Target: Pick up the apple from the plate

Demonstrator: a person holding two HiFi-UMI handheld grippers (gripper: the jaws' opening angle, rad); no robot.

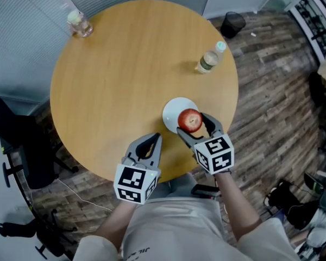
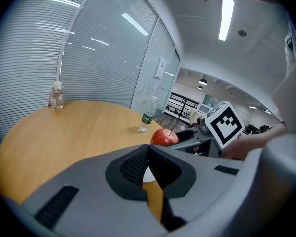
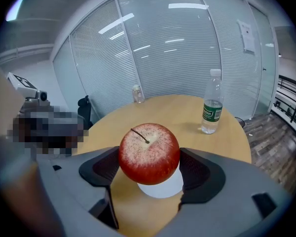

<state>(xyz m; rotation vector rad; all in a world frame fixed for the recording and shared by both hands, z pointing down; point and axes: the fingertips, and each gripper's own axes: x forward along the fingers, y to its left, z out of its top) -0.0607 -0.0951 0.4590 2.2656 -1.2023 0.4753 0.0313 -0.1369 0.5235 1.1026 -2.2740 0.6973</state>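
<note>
Red apple (image 3: 149, 153), stem up, held in the right claw (image 3: 150, 169) above the white plate (image 3: 160, 189)

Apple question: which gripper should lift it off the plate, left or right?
Right. The right gripper has its jaws pressed on both sides of the apple, just over the plate. The left gripper is shut and empty, off to the side near the table edge.

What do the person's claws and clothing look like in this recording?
The left claw and right claw are grey plastic, each with two tapered jaws lined with black textured pads. Each carries a white cube printed with black square markers. No cables show. The person wears a pale short-sleeved shirt.
</note>
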